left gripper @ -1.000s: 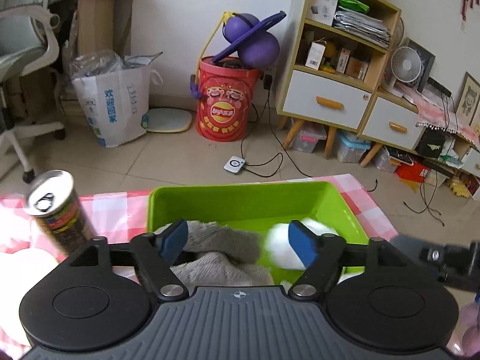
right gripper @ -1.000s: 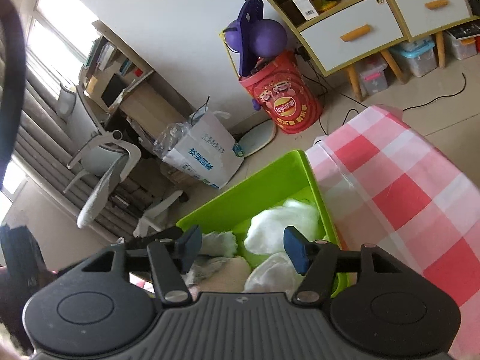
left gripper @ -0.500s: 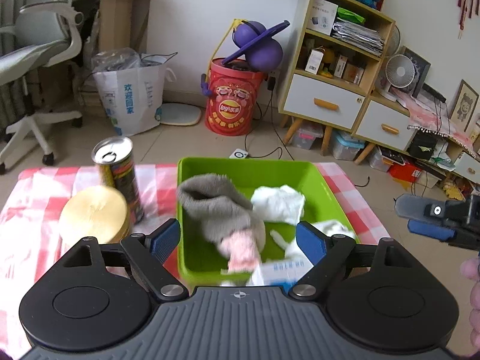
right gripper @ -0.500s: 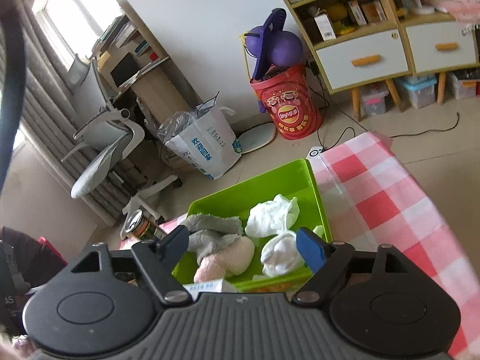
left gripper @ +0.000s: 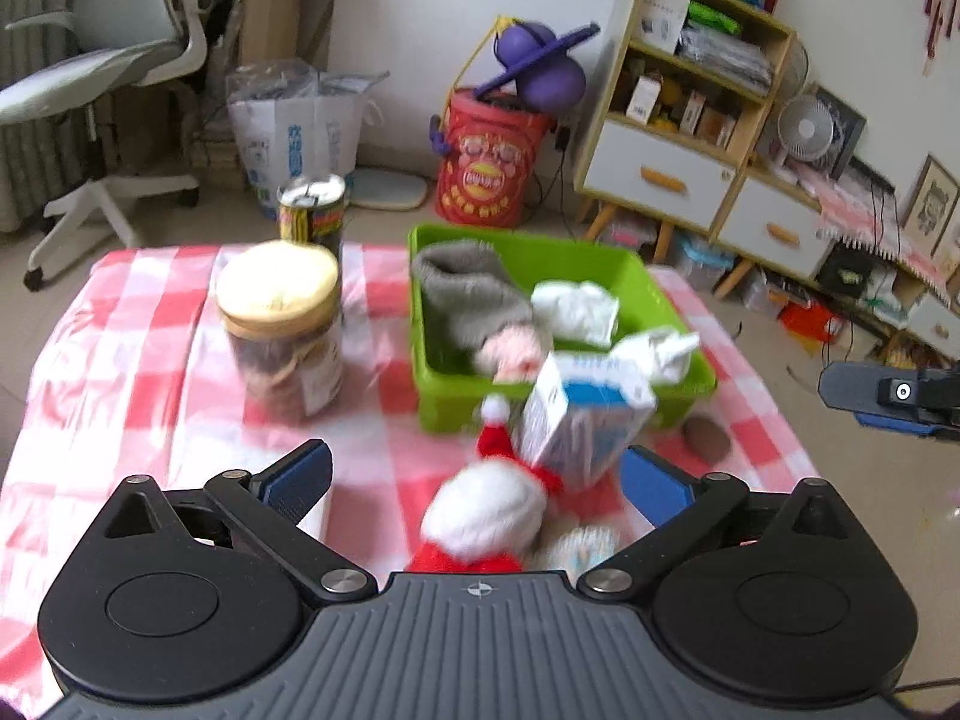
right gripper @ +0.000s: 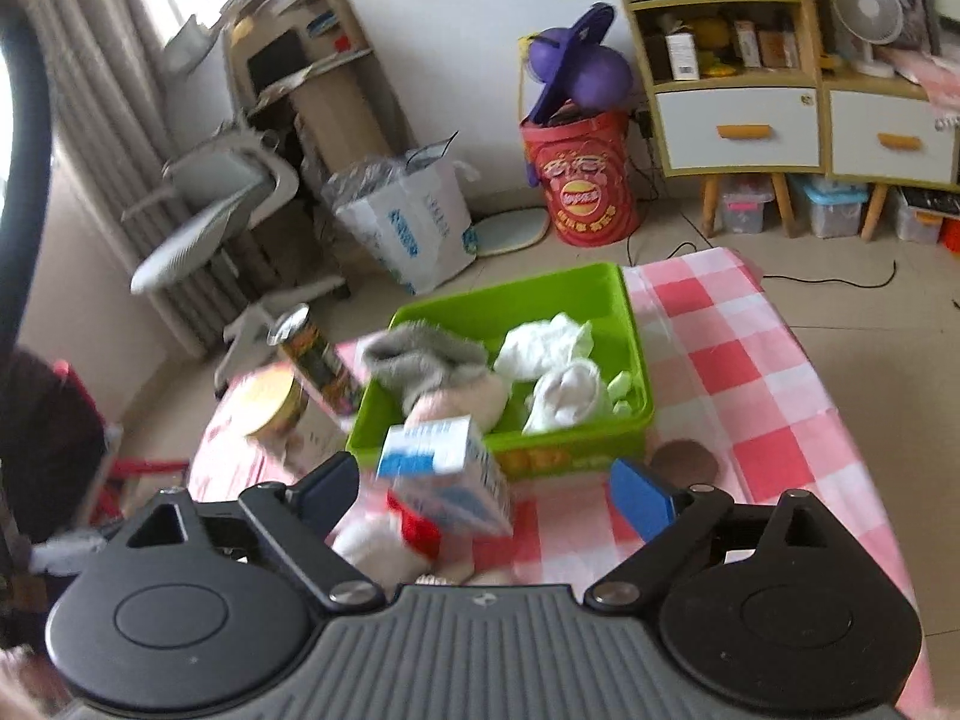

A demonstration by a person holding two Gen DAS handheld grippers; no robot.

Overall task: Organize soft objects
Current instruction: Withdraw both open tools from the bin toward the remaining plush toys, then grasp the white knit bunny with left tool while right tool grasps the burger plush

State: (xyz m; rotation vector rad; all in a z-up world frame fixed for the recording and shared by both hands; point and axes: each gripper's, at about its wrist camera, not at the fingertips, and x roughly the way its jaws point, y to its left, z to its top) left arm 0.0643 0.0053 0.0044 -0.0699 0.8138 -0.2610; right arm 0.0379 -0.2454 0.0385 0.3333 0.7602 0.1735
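Note:
A green bin point(left gripper: 684, 324) point(right gripper: 576, 282) on the red-checked cloth holds a grey-and-pink plush point(left gripper: 474, 300) point(right gripper: 432, 360) and white soft items point(left gripper: 576, 309) point(right gripper: 564, 384). In front of the bin a red-and-white Santa plush point(left gripper: 486, 510) point(right gripper: 384, 546) lies on the cloth, beside a blue-and-white carton point(left gripper: 582, 414) point(right gripper: 444, 474). My left gripper point(left gripper: 474, 480) is open and empty, above the Santa plush. My right gripper point(right gripper: 486, 492) is open and empty, above the carton. The right gripper also shows at the right edge of the left wrist view point(left gripper: 888, 396).
A clear jar with a tan lid point(left gripper: 279, 324) point(right gripper: 270, 402) and a tall can point(left gripper: 312, 210) point(right gripper: 312, 354) stand left of the bin. A brown disc point(left gripper: 705, 438) point(right gripper: 684, 459) lies by the bin's front right corner. The cloth's edges drop off beyond to the floor.
Both grippers have drawn back and up from the bin, staying open. The Santa plush, carton, jar and brown disc have come into view in front of the bin.

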